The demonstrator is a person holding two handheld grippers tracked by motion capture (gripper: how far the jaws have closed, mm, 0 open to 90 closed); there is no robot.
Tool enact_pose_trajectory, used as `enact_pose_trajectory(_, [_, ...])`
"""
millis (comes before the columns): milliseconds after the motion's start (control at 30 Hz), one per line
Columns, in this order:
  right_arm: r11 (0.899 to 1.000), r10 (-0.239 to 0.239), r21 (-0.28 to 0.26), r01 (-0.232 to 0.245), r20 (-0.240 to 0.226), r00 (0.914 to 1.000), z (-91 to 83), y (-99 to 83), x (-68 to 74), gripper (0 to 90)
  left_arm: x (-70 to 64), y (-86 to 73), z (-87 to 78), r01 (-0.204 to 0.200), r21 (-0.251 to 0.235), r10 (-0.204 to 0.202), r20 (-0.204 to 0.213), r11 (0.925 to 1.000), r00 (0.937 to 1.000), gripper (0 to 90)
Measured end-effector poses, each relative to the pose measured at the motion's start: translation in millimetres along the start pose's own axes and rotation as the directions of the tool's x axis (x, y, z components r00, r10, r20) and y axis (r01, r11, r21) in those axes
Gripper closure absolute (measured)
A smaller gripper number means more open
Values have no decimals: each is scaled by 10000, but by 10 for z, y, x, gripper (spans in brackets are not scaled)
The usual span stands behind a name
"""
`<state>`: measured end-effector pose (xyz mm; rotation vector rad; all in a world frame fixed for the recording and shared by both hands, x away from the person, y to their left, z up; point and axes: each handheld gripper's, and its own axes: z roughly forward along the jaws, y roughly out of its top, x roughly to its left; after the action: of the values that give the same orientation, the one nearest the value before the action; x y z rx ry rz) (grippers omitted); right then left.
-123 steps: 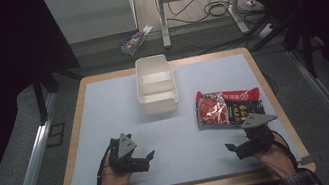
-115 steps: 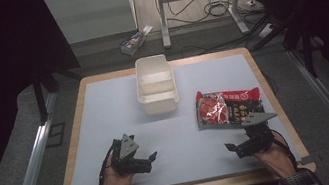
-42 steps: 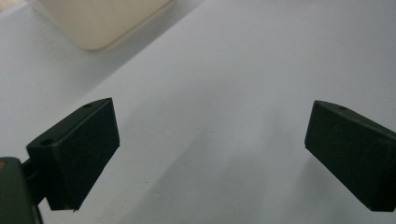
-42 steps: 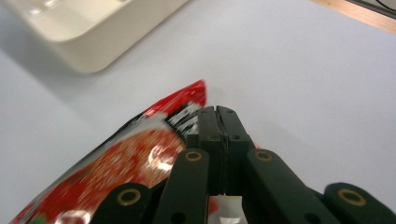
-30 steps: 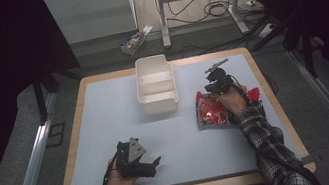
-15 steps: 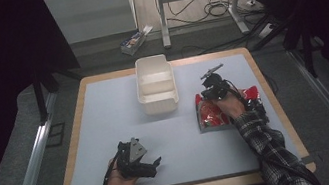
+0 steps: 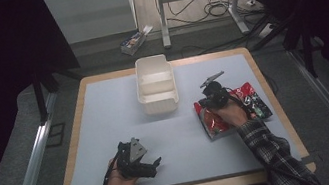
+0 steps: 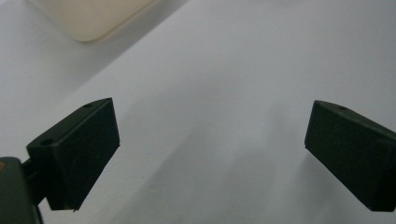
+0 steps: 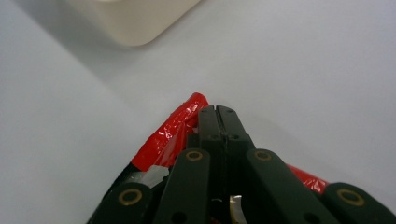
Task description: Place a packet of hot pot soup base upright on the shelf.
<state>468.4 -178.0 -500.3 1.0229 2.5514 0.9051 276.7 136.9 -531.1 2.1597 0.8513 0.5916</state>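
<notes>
The red snack packet (image 7: pixel 232 110) lies on the counter (image 7: pixel 105 112) right of the white divided container (image 7: pixel 155 85), its corner clenched by the right gripper (image 9: pixel 218 112), while the left gripper (image 8: pixel 210 144) rests released near the front edge.

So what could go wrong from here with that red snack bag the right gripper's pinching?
The right gripper seems shut on just the corner edge of the red snack bag, so the glossy film could slip out or tear if lifted. The white container stands close by, so a swinging bag might bump it. The left gripper rests open, giving no support.
</notes>
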Motion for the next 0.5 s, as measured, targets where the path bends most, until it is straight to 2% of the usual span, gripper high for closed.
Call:
enact_pose_trajectory(133, [9996,-264,31,265,-199,9995,-76,-92,108,892,-5,4,2,-28,15,28,25,10000,10000,30])
enact_pose_trajectory(300, [9975,-705,-72,706,115,9974,-122,-103,149,886,-7,8,-2,1,35,-1,54,10000,10000,32])
enact_pose_trajectory(333, [9966,-775,-239,784,342,9964,-180,-93,117,859,-3,8,-7,-19,75,19,52,10000,10000,32])
enact_pose_trajectory(400, [9979,-446,-460,460,298,9986,-256,-102,47,839,9,3,-2,116,36,-117,79,9999,9999,33])
enact_pose_trajectory(500, [9983,-137,-564,173,641,9978,-373,-158,-101,838,9,3,-5,122,45,-123,64,9999,9999,33])
